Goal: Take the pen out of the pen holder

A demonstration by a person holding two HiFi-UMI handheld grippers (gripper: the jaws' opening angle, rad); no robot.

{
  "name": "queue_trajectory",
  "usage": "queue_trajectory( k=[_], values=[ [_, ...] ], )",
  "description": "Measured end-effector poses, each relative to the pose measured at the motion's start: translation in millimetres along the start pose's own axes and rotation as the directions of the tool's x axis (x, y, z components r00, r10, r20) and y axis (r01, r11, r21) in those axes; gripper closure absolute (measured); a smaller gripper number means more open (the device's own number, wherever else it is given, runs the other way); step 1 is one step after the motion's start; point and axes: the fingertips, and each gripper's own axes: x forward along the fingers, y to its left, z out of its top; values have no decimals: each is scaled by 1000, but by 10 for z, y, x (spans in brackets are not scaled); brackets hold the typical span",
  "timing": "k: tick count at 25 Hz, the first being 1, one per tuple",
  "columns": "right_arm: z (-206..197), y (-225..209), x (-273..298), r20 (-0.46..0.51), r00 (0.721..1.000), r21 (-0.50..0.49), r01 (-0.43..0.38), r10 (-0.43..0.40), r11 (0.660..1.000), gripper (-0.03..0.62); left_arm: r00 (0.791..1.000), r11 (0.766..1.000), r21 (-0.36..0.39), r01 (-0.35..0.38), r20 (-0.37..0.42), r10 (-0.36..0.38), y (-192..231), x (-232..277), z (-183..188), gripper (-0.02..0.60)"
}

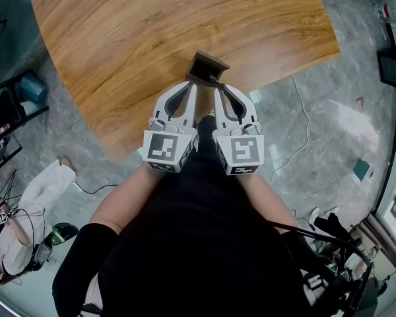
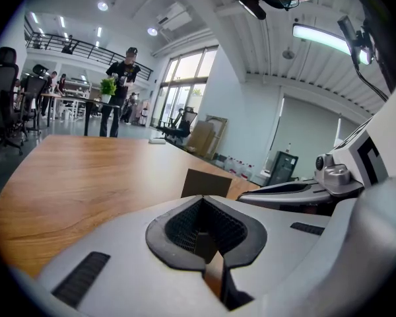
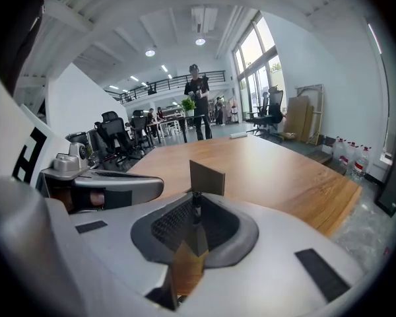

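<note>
Pen (image 3: 197, 211), thin, dark, pinched by right hand-held gripper (image 3: 195, 200); left hand-held gripper (image 2: 203, 207) pressed together.

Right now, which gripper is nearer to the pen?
The right. The right gripper is shut on the pen, just in front of the pen holder. The left gripper sits alongside it, shut and empty, pointing at the holder.

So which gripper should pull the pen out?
Right. The pen sits at the right gripper's jaw tips, which seem closed on it, just in front of the holder. The left gripper is shut on nothing, with only the holder ahead.
</note>
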Motion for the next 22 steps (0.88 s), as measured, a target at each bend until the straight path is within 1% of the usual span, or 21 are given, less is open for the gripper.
queue_trajectory(
  k=[5,14,18,22],
  values=[
    [198,31,-208,38,999,-33,11,-9,999,554,999,1000,17,-2,38,1,-102,-120,165,575],
    [625,137,-675,138,990,-92,7,6,996,554,993,998,53,-13,117,7,-316,-408,489,575],
    [803,123,-853,176,984,-99,18,-1,995,554,991,998,64,-21,136,13,-381,-467,600,575],
    [872,108,-971,208,978,-104,19,3,994,554,989,997,67,-27,145,17,-433,-521,628,575]
  ],
)
